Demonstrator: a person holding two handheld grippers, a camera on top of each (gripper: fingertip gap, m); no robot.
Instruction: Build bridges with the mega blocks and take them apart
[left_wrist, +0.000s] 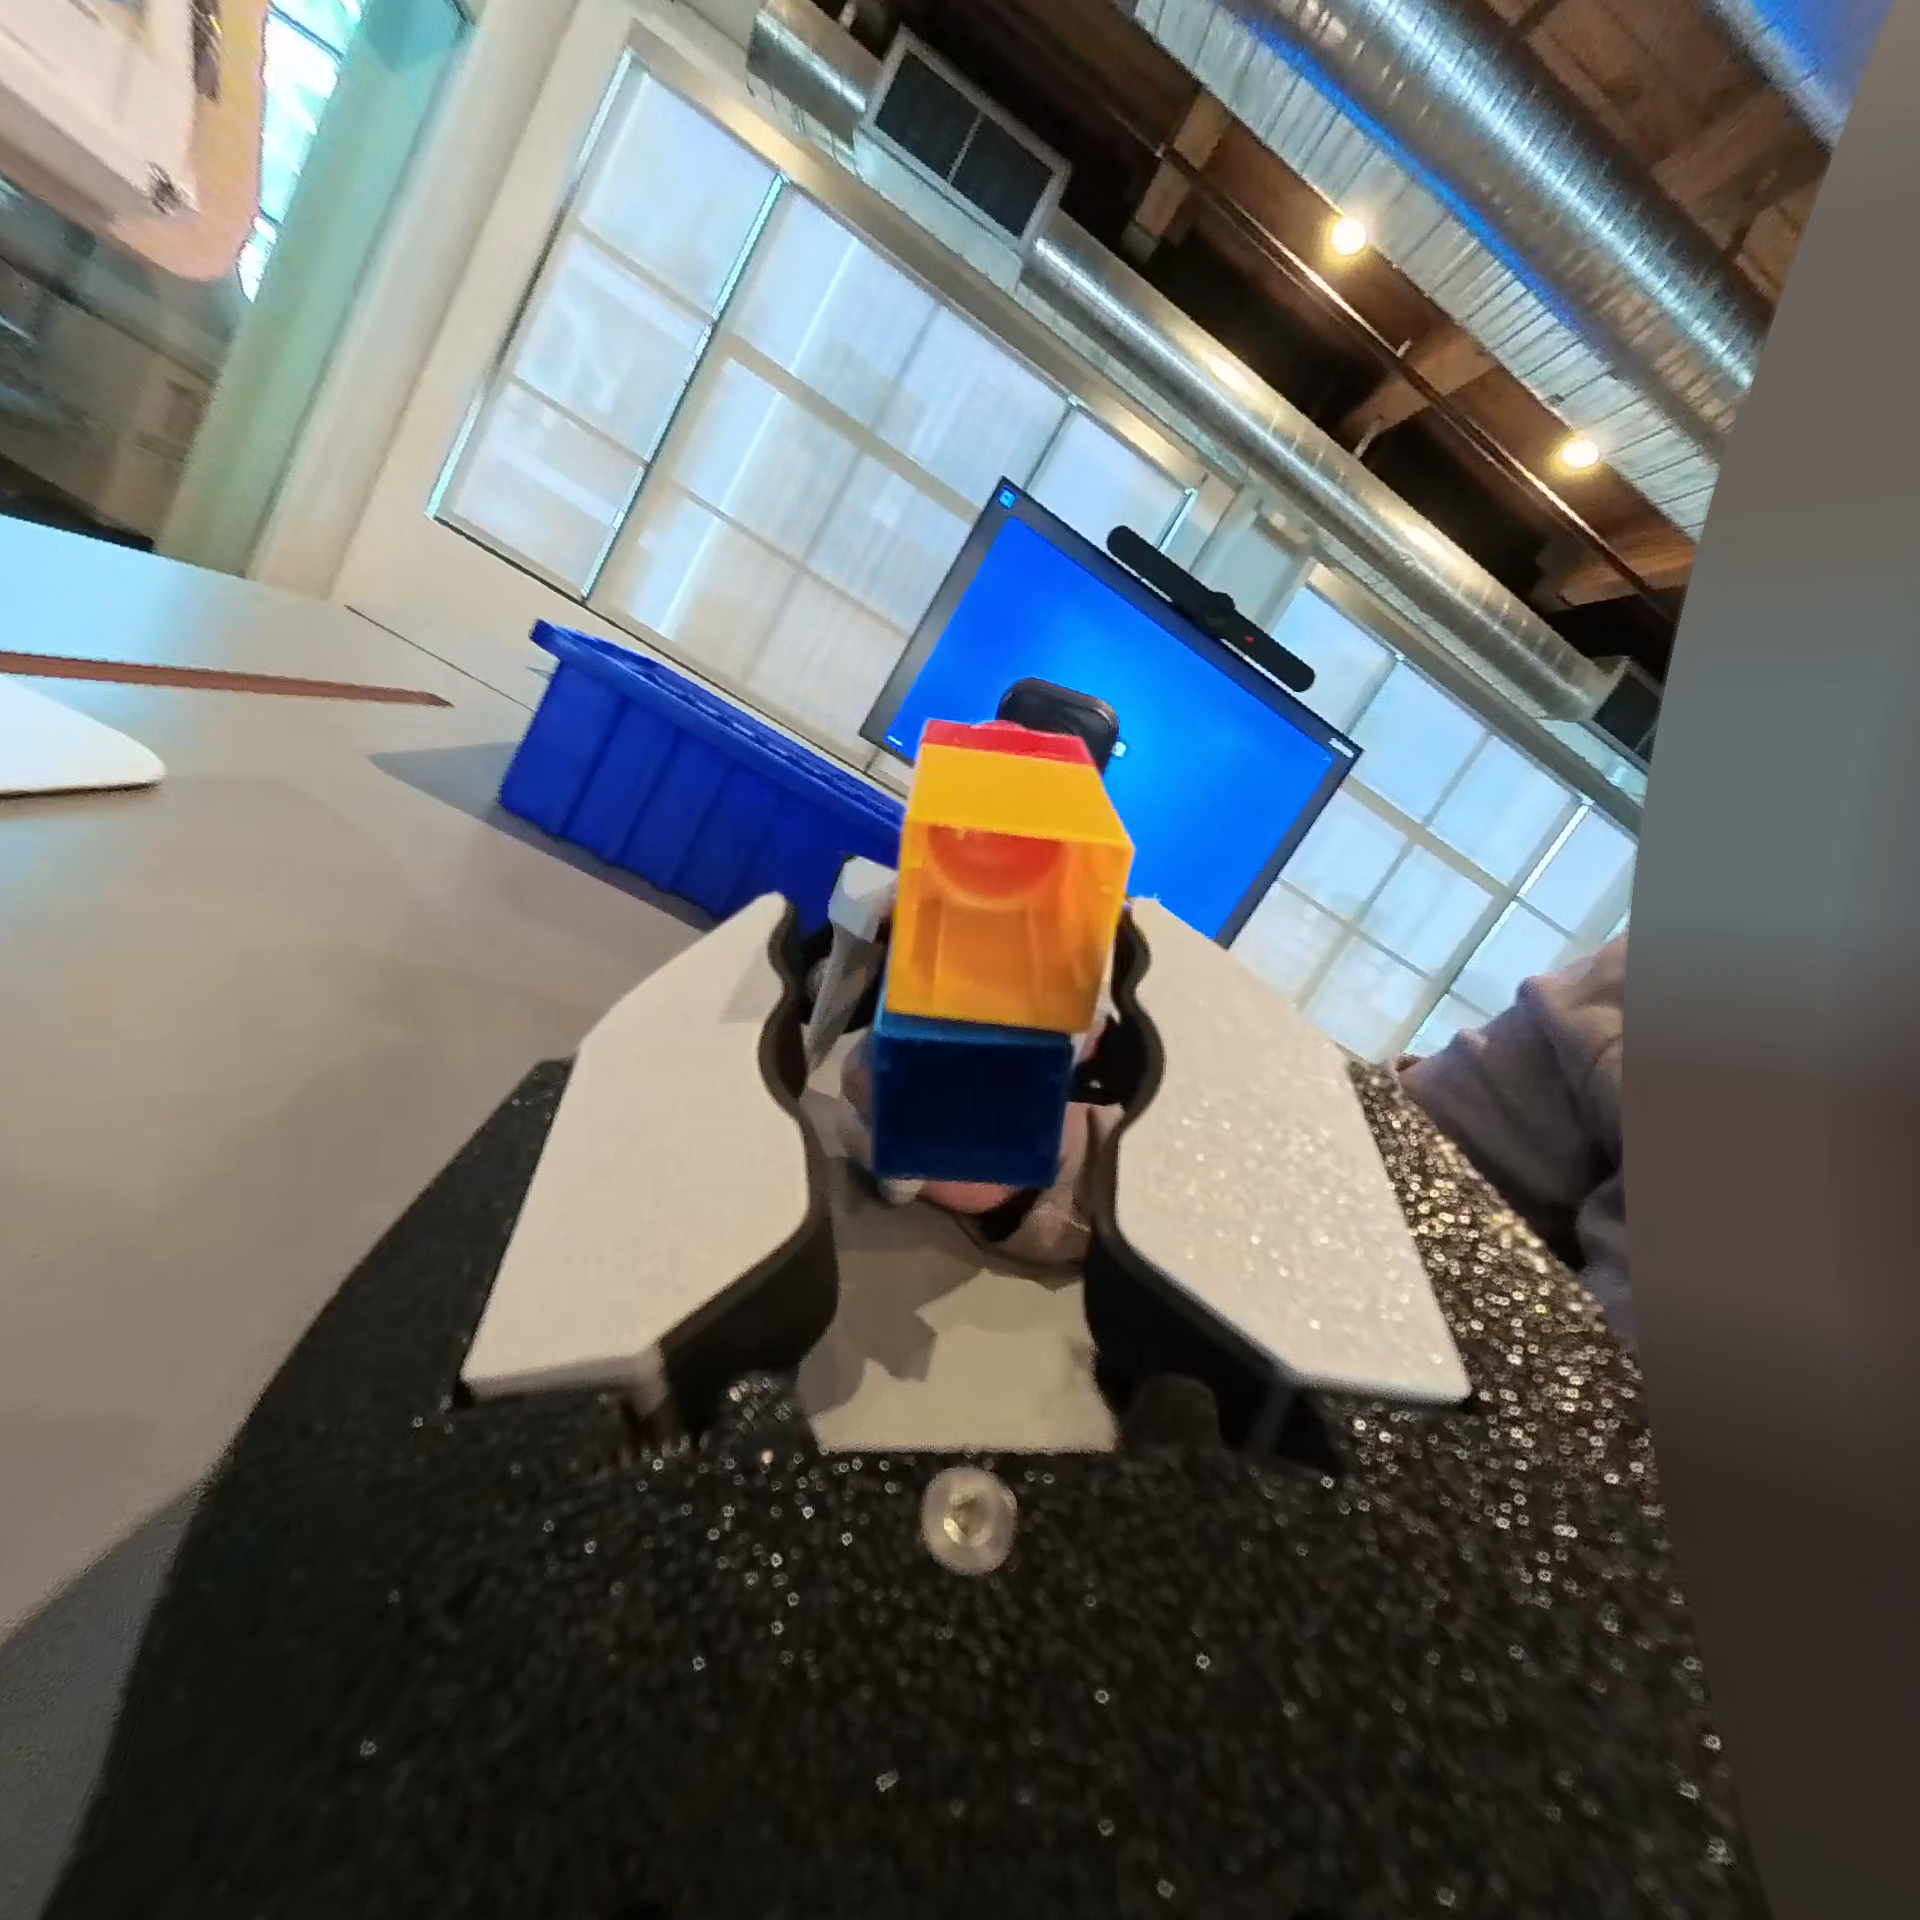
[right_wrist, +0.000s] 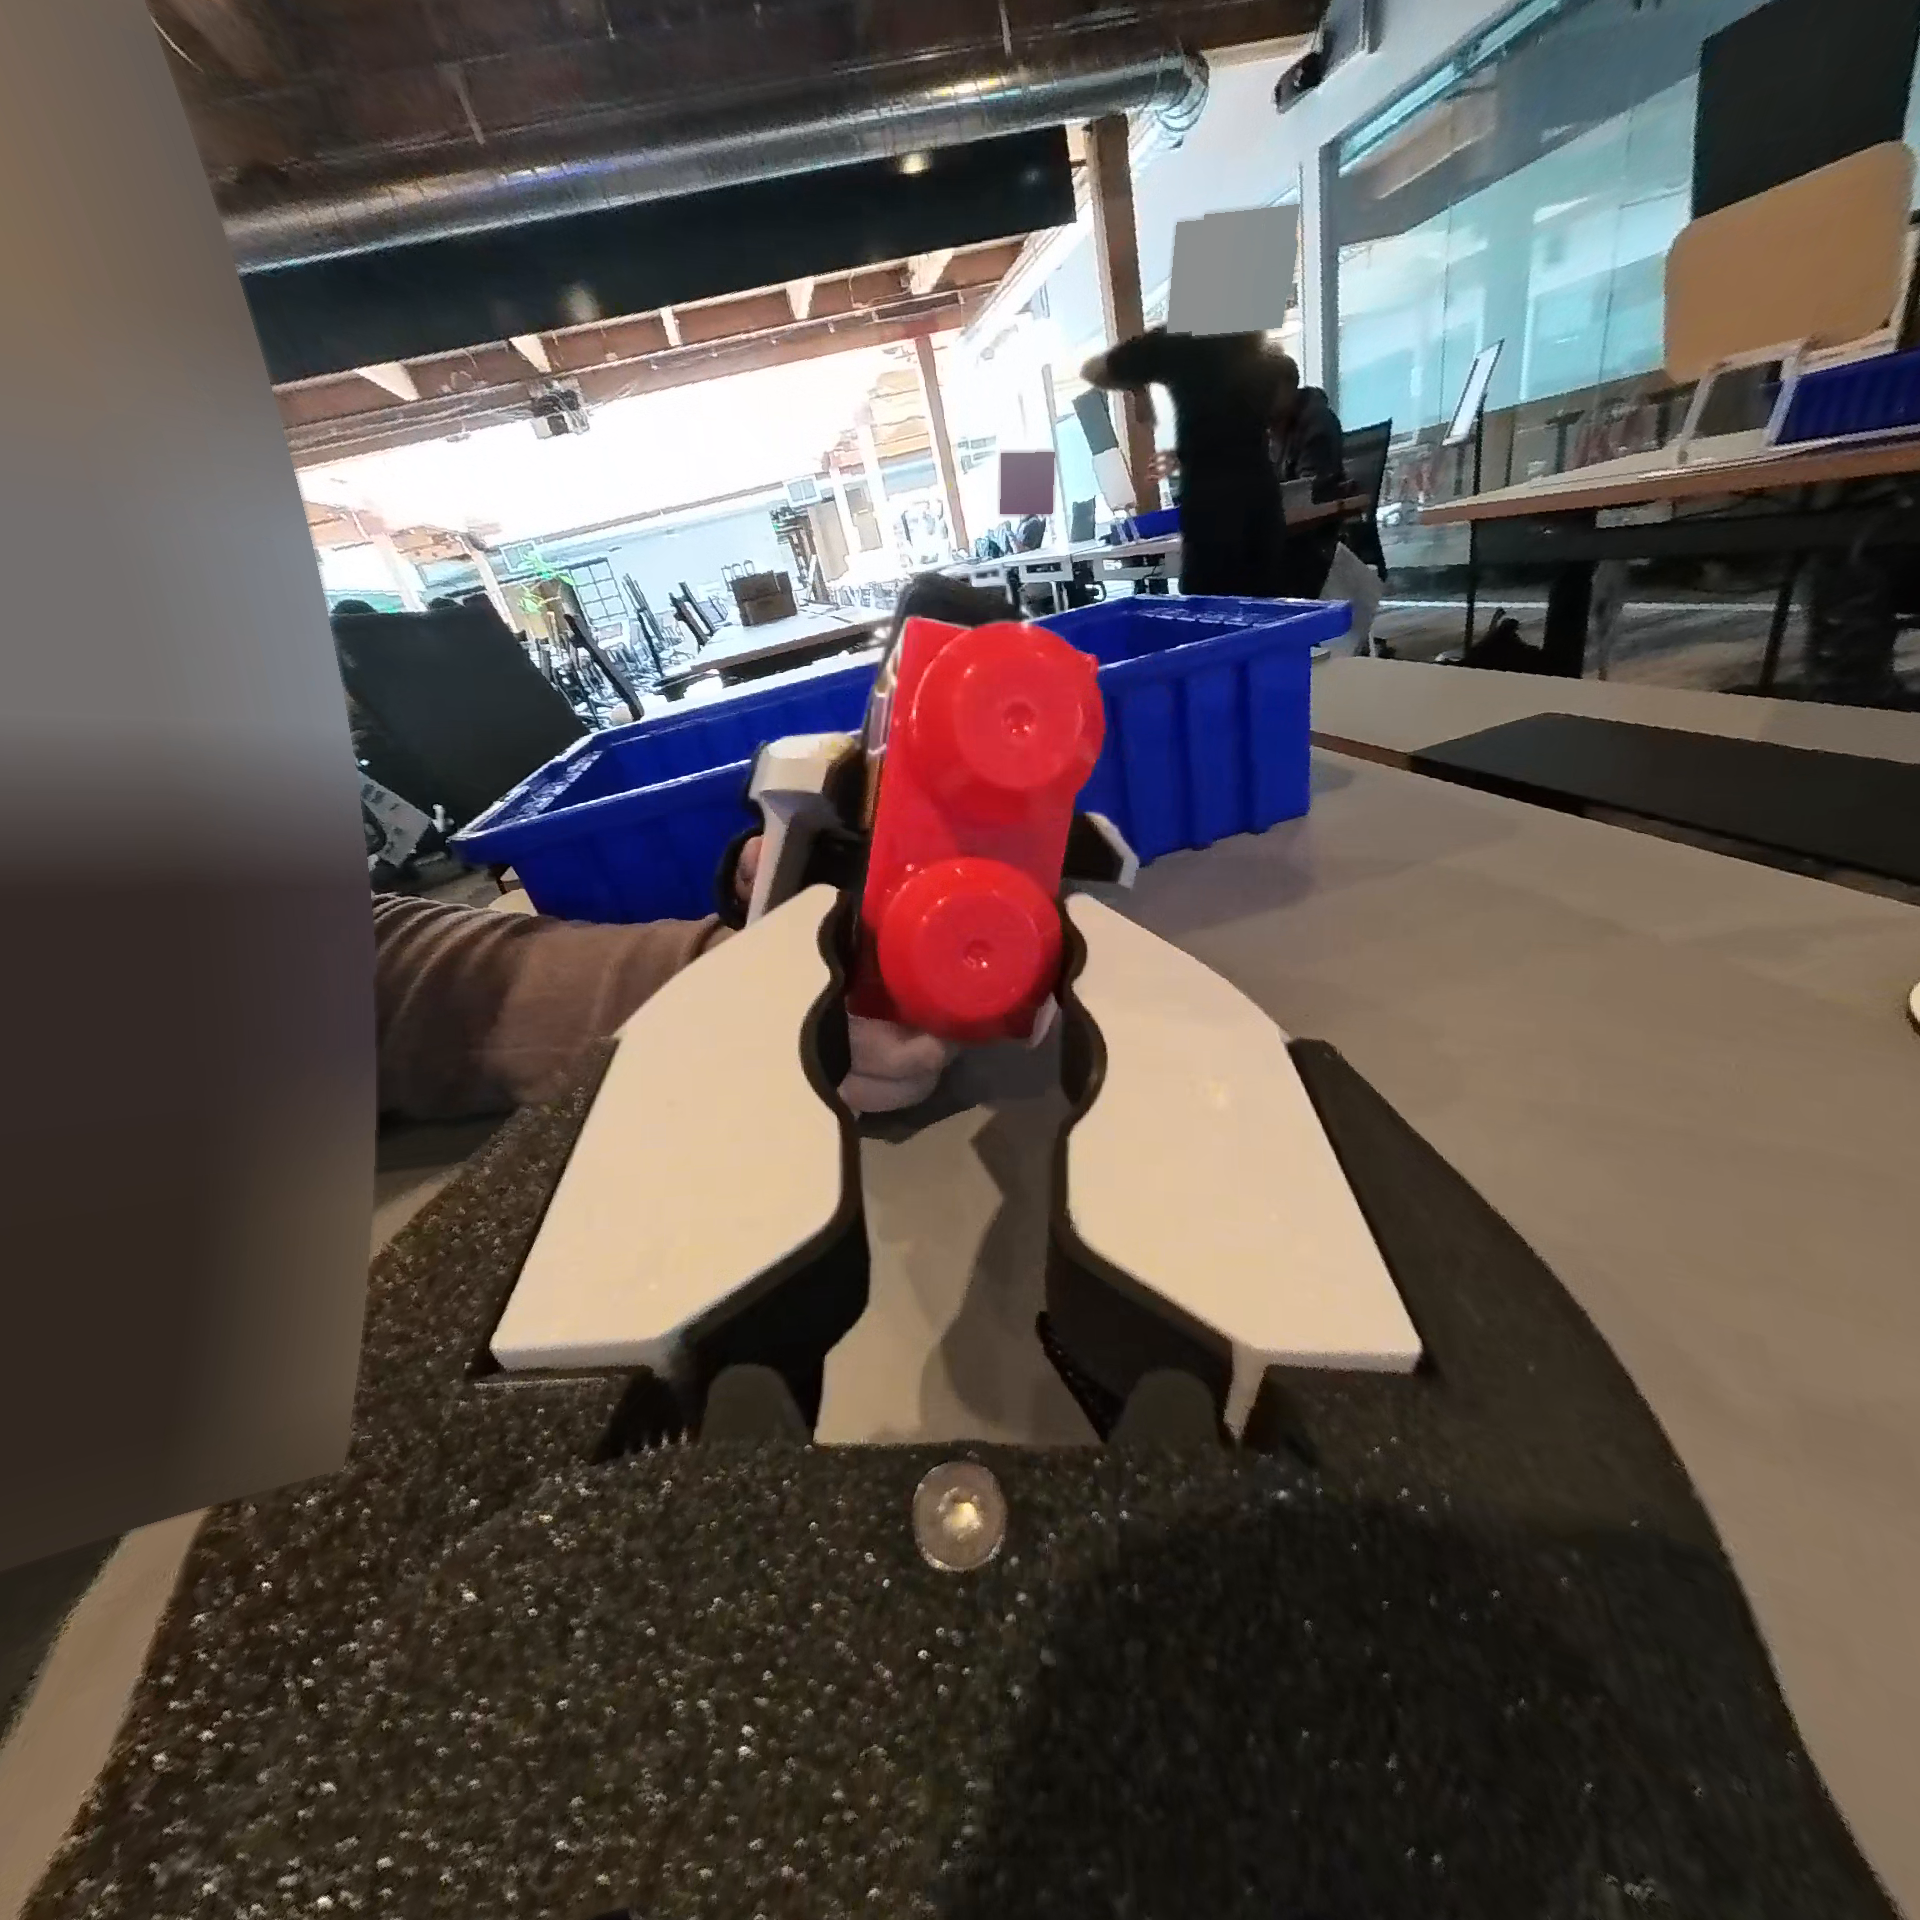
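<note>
In the left wrist view a joined stack of mega blocks is held above the table: a yellow block (left_wrist: 1003, 925) with its hollow underside towards me, a blue block (left_wrist: 966, 1107) under it and a red block (left_wrist: 1003, 740) behind. My left gripper (left_wrist: 961, 935) is shut on this stack. In the right wrist view the red block (right_wrist: 977, 831) shows two round studs towards me, and my right gripper (right_wrist: 951, 925) is shut on it. The two grippers face each other, and the white fingertips of the other gripper (right_wrist: 790, 810) show behind the red block.
A blue plastic bin (left_wrist: 665, 790) stands on the grey table (left_wrist: 260, 935) behind the blocks; it also shows in the right wrist view (right_wrist: 1195, 727). A lit blue monitor (left_wrist: 1122, 748) stands beyond. A black mat (right_wrist: 1662, 769) lies to the right. A person stands far off (right_wrist: 1236, 468).
</note>
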